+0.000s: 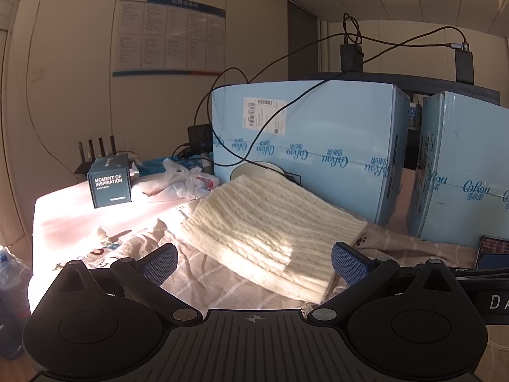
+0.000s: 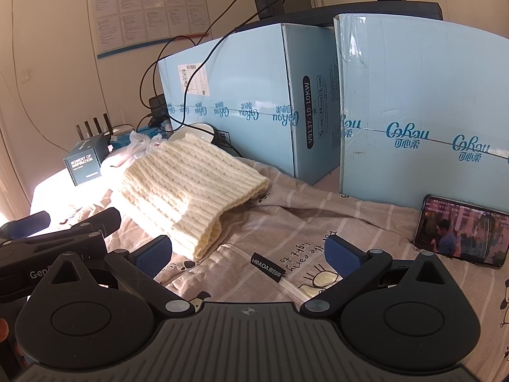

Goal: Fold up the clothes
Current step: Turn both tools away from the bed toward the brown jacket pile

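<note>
The cream knit sweater (image 2: 191,187) lies folded in a layered rectangle near the back edge of the cloth-covered worktop (image 2: 305,222) — both left gripper (image 1: 254,262) and right gripper (image 2: 249,253) fingers spread wide, empty. Folding looks finished.

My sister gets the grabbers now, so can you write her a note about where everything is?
Left gripper: open, holding nothing, just in front of the cream knit sweater.
Right gripper: open, empty, over the striped sheet.
The sweater lies folded in a thick stack on the sheet, its far edge near the white bowl by the blue boxes.
Done: the sweater looks folded and let go.
Left: maybe neaten its loose ribbed edge. No other unfolded clothes are clearly in view.
Mind the phone propped on the right.
</note>
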